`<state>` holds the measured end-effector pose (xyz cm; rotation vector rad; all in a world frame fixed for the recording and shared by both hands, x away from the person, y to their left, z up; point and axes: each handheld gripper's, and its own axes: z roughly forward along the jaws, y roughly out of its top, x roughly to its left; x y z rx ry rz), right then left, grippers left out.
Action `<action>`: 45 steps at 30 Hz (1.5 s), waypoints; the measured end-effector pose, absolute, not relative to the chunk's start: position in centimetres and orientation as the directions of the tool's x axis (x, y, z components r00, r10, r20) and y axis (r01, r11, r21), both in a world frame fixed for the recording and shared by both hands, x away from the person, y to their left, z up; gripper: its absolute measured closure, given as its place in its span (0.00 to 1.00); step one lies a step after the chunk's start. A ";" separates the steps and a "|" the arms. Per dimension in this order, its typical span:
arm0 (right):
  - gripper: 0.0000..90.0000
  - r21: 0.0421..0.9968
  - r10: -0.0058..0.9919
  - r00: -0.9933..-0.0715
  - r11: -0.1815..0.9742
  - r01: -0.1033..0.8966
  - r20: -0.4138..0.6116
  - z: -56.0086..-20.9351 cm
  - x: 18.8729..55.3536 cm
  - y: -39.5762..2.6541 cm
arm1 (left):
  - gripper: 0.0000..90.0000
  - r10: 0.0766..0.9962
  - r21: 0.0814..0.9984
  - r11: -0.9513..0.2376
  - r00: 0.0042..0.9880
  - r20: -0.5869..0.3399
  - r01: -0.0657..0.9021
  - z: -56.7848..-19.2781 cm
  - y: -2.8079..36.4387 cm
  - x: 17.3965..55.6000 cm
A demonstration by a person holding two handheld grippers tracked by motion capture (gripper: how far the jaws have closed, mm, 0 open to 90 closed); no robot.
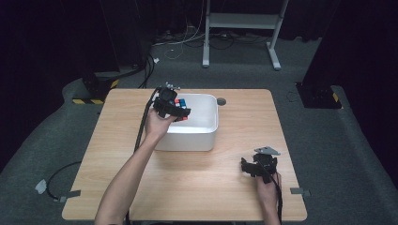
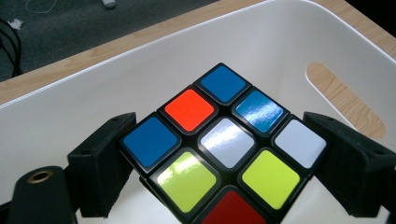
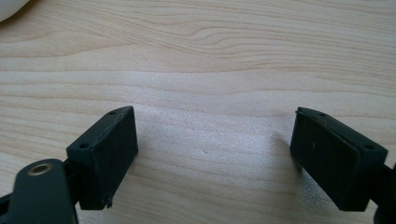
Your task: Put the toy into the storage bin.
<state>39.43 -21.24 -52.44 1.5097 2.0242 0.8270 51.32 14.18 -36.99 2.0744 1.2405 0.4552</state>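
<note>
Over the white rectangular plastic bin at twelve o'clock on the pale wooden tabletop, the left tongs are pinching a multicoloured twisty puzzle cube; lowering and releasing likely come next. The right tongs are resting spread at four o'clock.

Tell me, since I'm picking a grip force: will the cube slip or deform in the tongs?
The cube looks rigid, so it probably won't deform. Its glossy stickers may be slippery. The left tongs clamp opposite corners, not flat faces, so it could twist over the bin.
</note>
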 end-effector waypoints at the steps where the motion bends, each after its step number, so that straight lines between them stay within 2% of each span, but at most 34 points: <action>1: 0.16 0.711 0.961 -0.276 0.209 0.671 -0.021 -52.4 39.4 -21.2 | 0.15 0.872 0.698 -0.326 0.489 -0.039 0.637 -36.9 14.2 51.2; 45: 0.16 0.711 0.961 -0.277 0.209 0.671 -0.021 -52.4 39.4 -21.2 | 0.15 0.854 0.719 -0.344 0.520 -0.028 0.604 -37.1 16.0 47.7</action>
